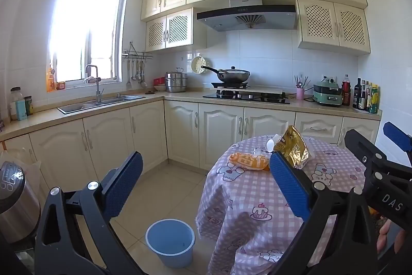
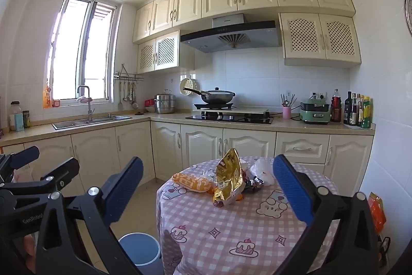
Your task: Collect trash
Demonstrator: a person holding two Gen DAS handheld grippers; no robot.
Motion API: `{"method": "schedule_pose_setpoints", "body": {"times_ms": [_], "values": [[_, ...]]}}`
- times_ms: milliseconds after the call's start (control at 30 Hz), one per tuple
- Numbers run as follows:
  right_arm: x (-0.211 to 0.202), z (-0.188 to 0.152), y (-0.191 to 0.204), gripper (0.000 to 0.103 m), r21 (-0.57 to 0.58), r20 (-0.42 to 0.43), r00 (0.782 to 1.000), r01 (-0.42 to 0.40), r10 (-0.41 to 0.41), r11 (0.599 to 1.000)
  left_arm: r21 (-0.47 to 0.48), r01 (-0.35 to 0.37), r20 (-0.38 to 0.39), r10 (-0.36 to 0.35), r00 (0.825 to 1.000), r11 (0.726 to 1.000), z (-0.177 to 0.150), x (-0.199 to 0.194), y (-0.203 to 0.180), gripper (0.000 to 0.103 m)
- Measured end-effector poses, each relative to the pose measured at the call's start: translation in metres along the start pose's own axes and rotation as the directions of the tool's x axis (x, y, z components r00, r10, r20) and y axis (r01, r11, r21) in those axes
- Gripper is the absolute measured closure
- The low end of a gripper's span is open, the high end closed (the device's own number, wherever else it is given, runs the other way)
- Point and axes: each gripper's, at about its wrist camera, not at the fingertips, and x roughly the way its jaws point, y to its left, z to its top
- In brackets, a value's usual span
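A round table (image 2: 231, 231) with a pink checked cloth holds trash: a gold foil bag (image 2: 228, 178), an orange wrapper (image 2: 191, 182), a white plastic bag (image 2: 262, 169) and a dark wrapper (image 2: 253, 182). The gold bag (image 1: 294, 148) and orange wrapper (image 1: 248, 161) also show in the left wrist view. A blue bin (image 1: 170, 241) stands on the floor left of the table; it also shows in the right wrist view (image 2: 140, 249). My left gripper (image 1: 206, 182) is open and empty, above the floor near the table. My right gripper (image 2: 208, 187) is open and empty, short of the table.
Cream kitchen cabinets (image 2: 200, 146) run along the back with a sink (image 2: 90, 120), a hob with a wok (image 2: 217, 96) and bottles (image 2: 358, 110). A steel appliance (image 1: 15, 200) stands at the left. Tiled floor (image 1: 159, 187) lies between cabinets and table.
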Motion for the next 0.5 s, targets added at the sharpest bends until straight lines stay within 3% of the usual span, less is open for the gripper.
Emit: {"method": "schedule_pose_setpoints", "body": {"times_ms": [500], "values": [[0.0004,0.0013,-0.0014,0.004,0.003,-0.005,1.0,-0.002,0.002,1.0,0.002,-0.001,0.002,0.001,1.0,1.0,-0.0001,-0.0001,-0.0001,0.007]]}}
